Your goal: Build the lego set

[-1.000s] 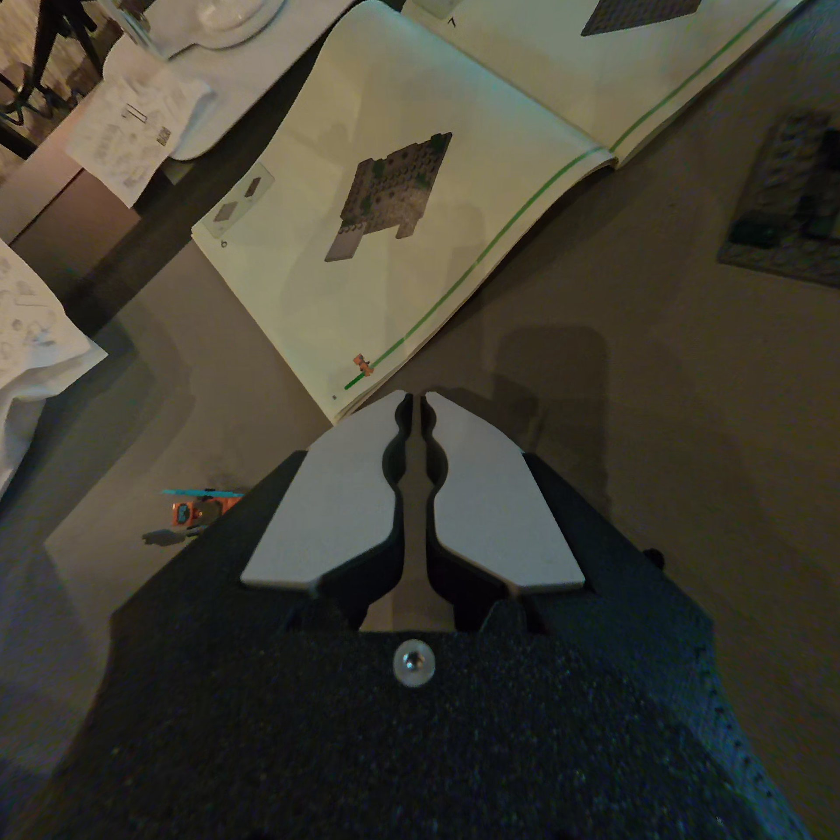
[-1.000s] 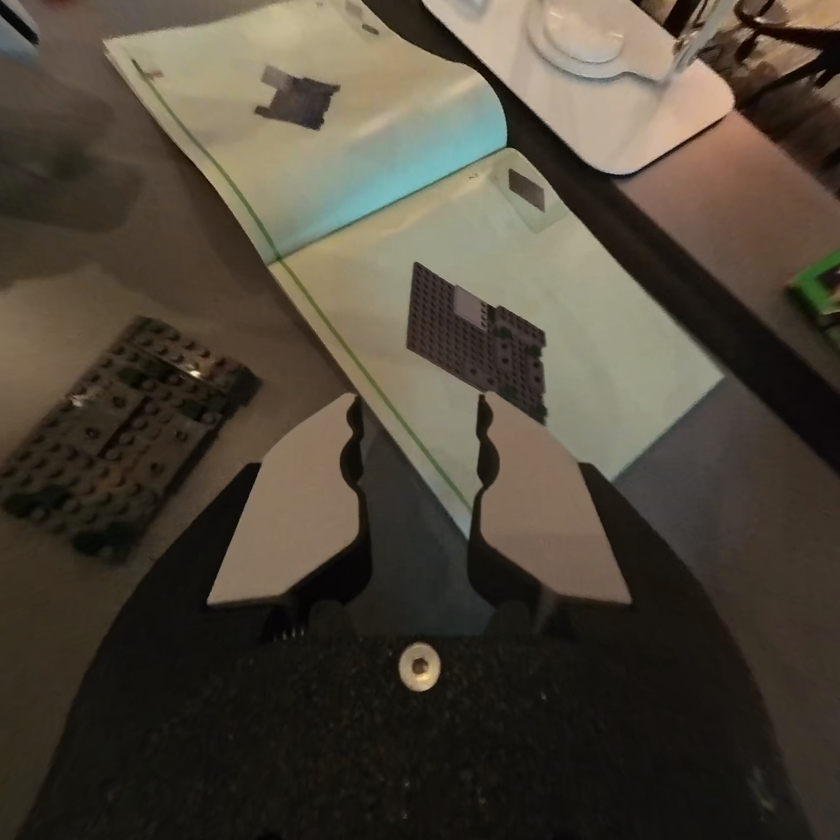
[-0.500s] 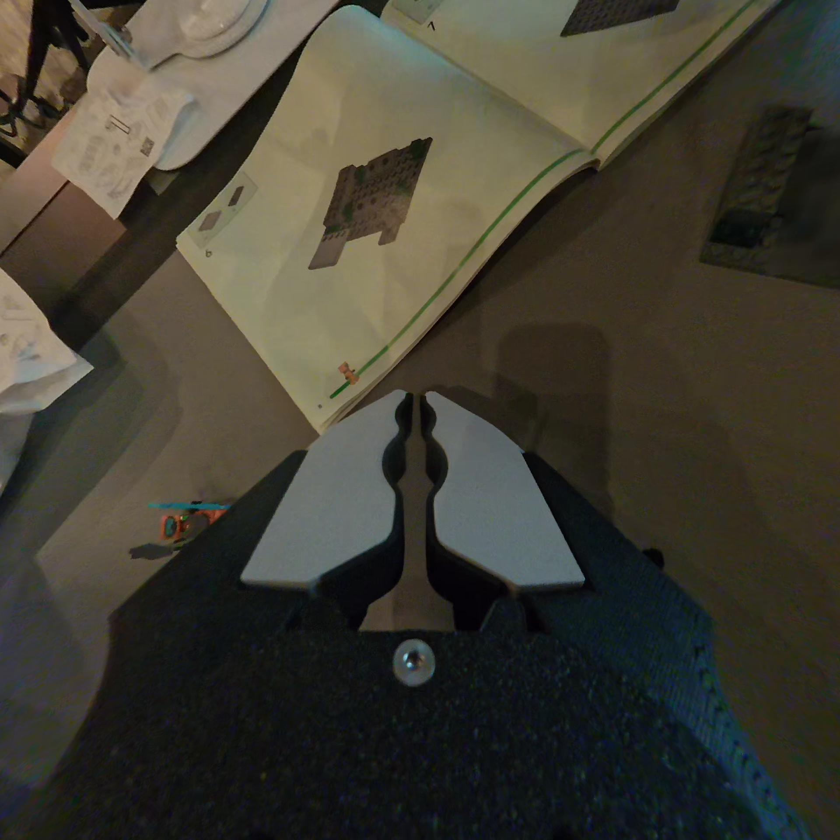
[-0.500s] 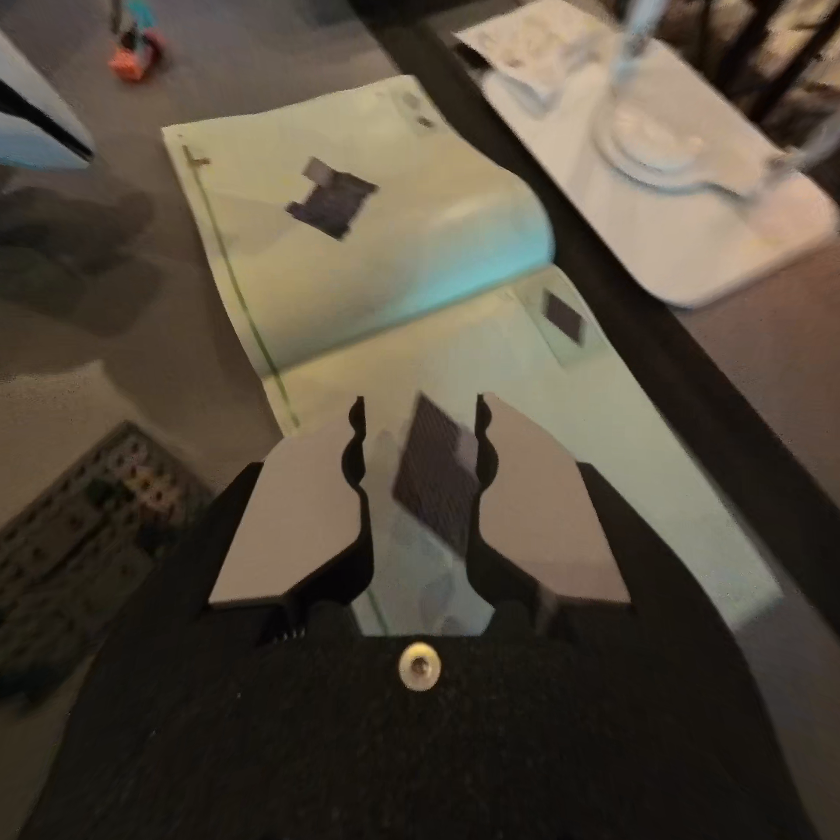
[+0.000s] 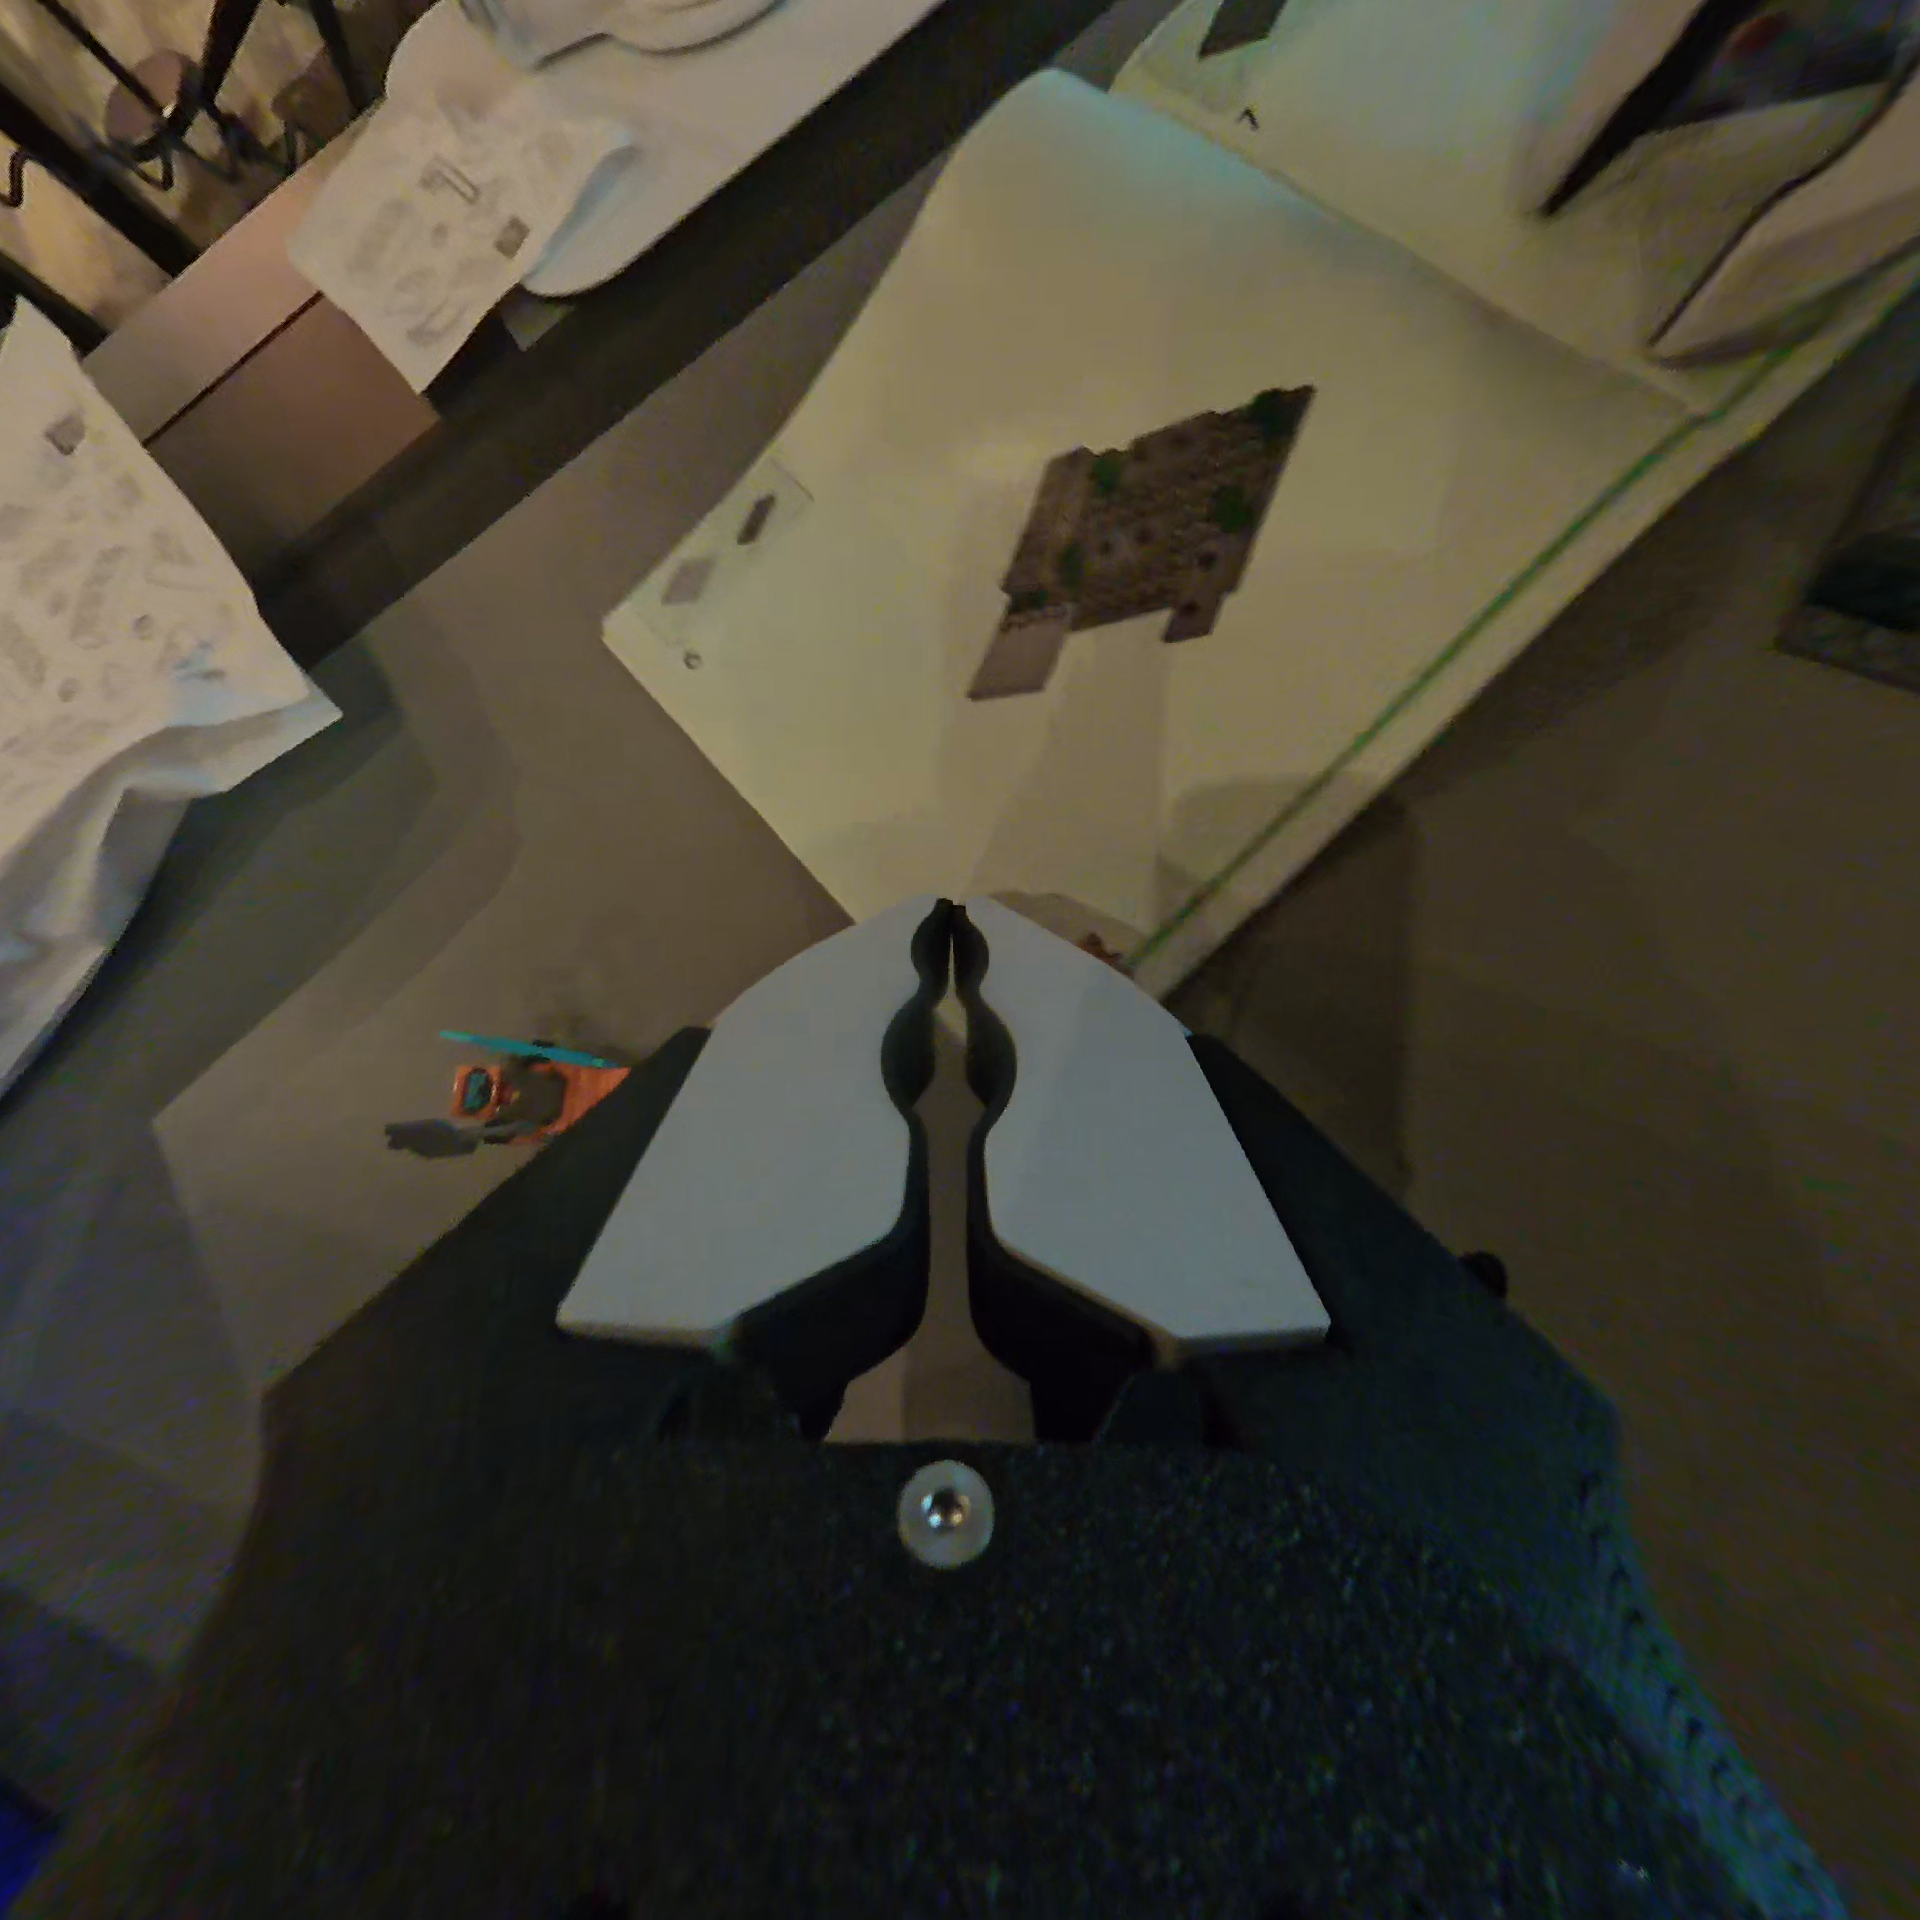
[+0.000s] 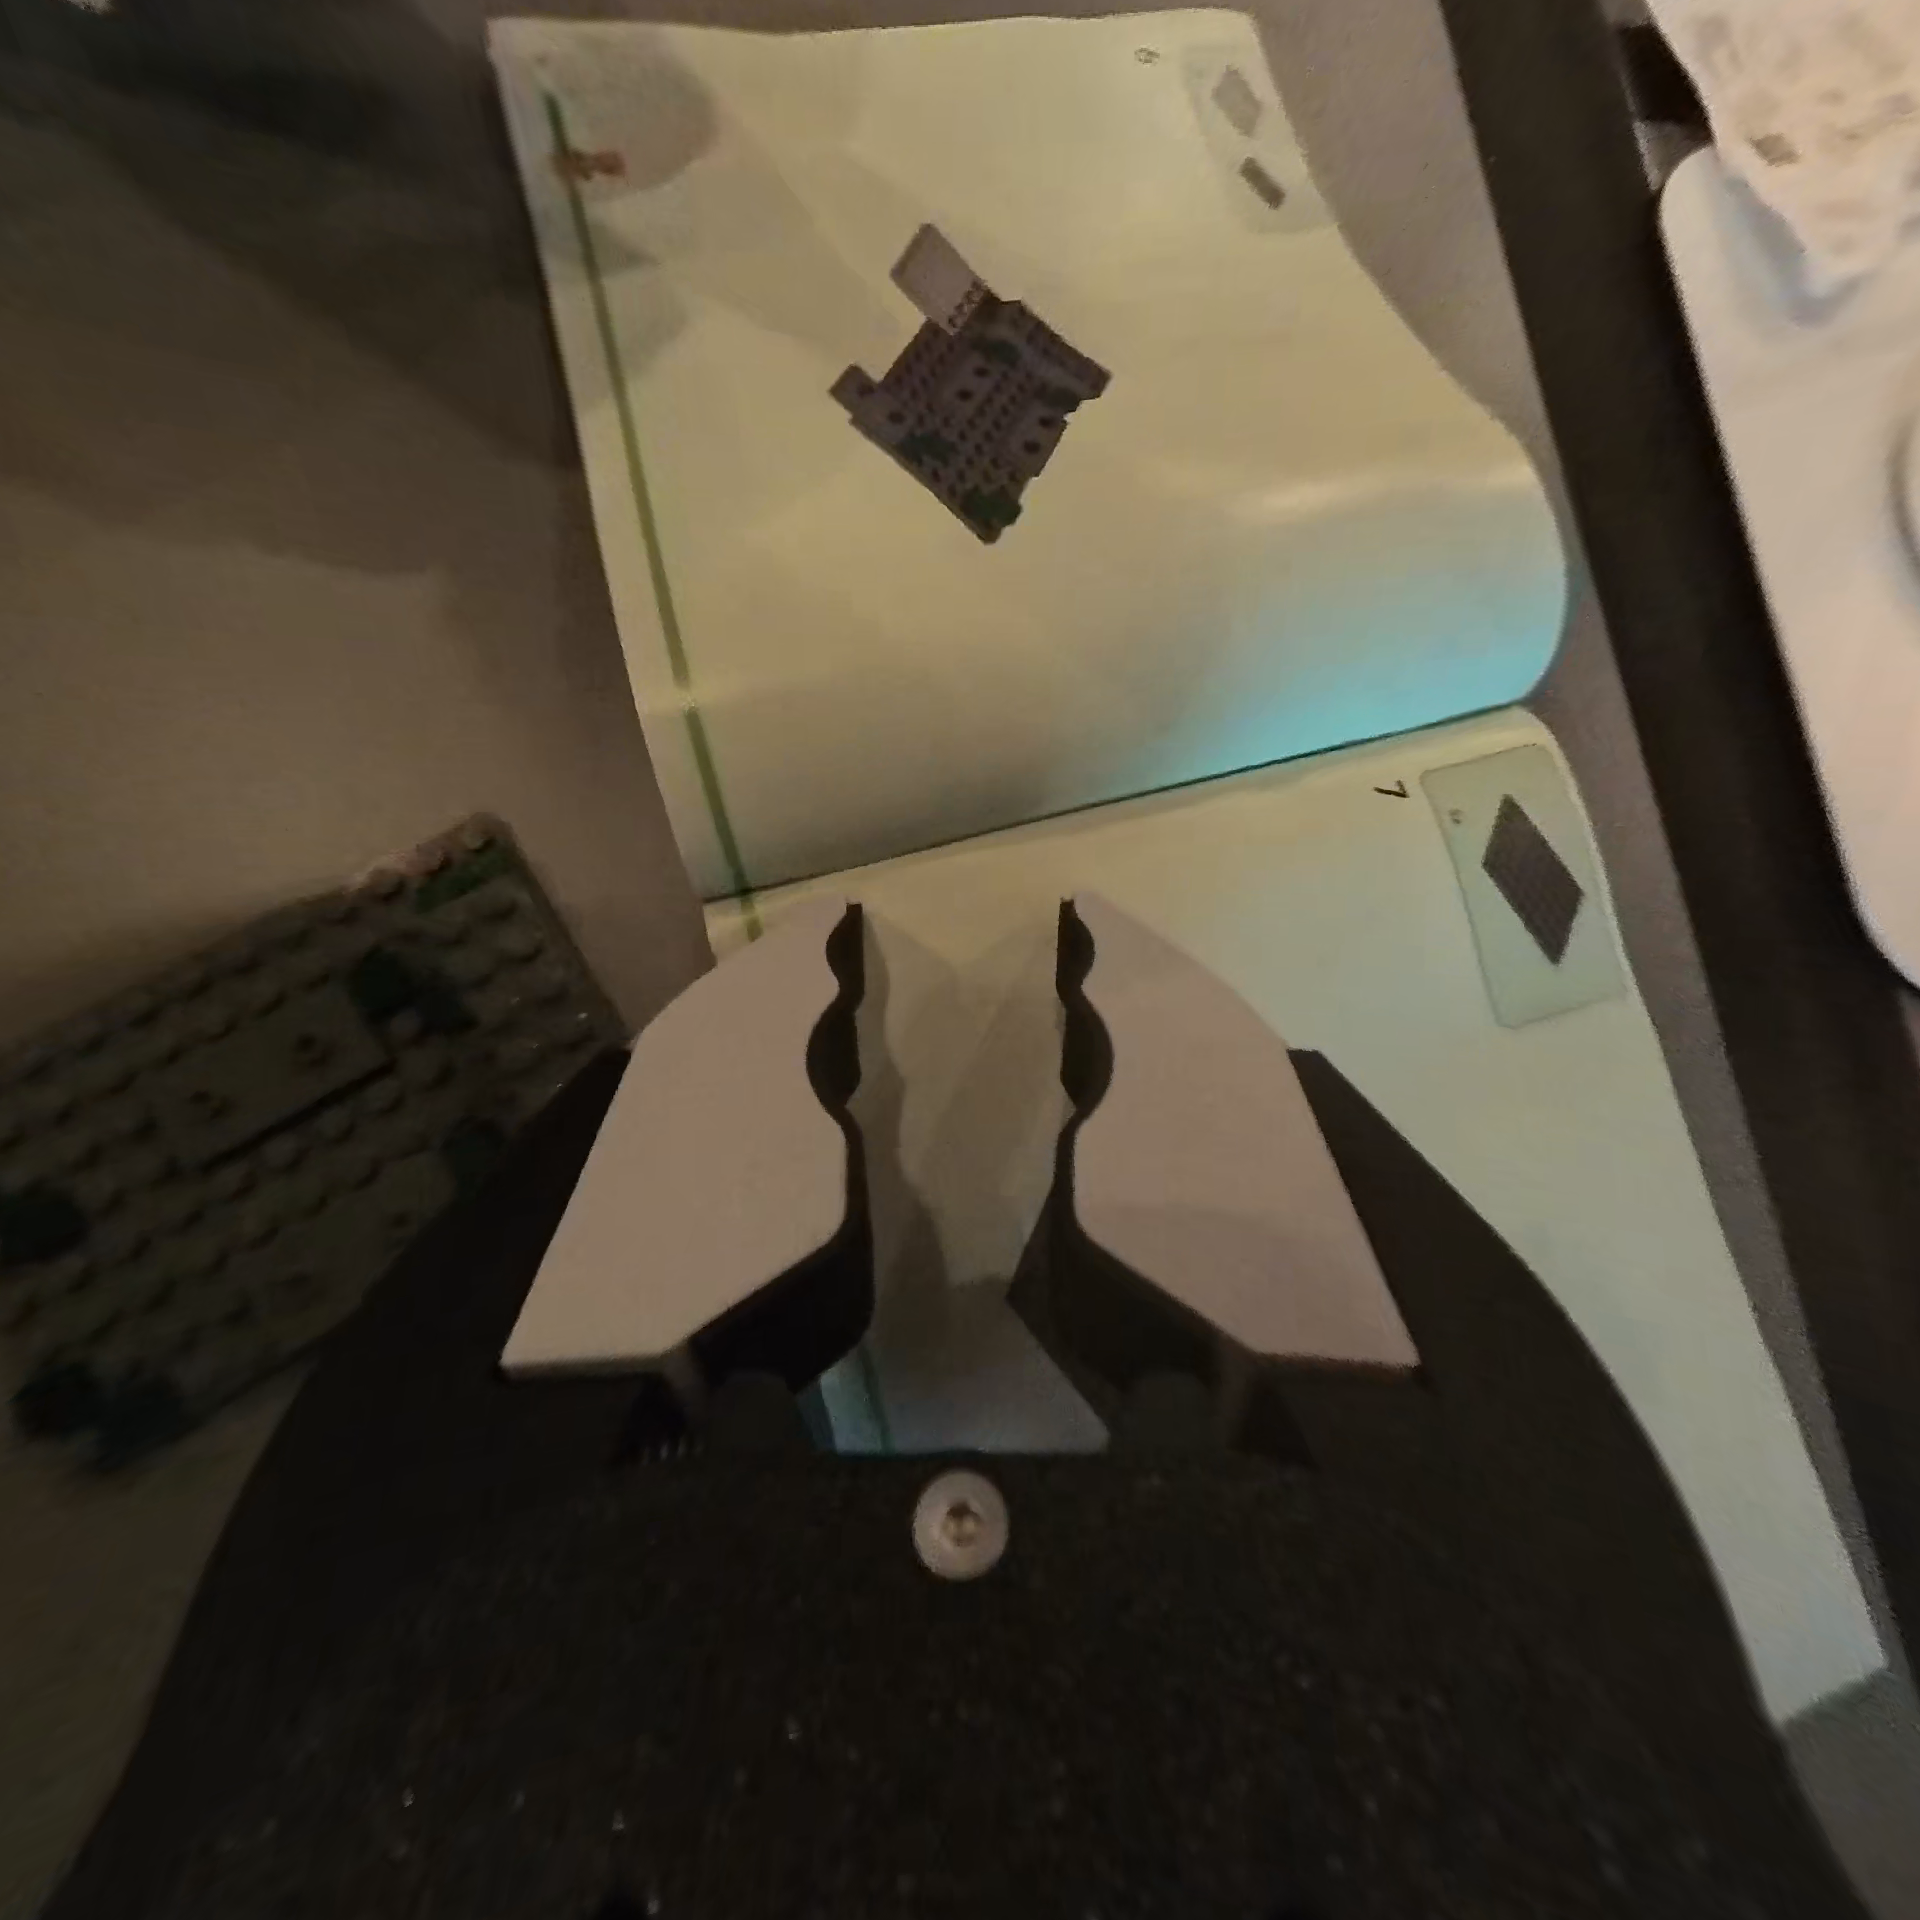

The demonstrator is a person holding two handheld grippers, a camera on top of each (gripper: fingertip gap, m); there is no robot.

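Your left gripper, clenched empty, hovers at the open instruction booklet's near corner; your right gripper spreads released over it, grey lego plate just beside.

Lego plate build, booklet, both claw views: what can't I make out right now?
- Grey plate build, right wrist view: blurred, dim, partly behind the right claw body; stud detail unreadable.
- Same build, left wrist view: only a sliver, cut by the right edge.
- Orange figure, left wrist view: small, partly behind the left claw.
- Booklet, right wrist view: nearer page covered by the claw.
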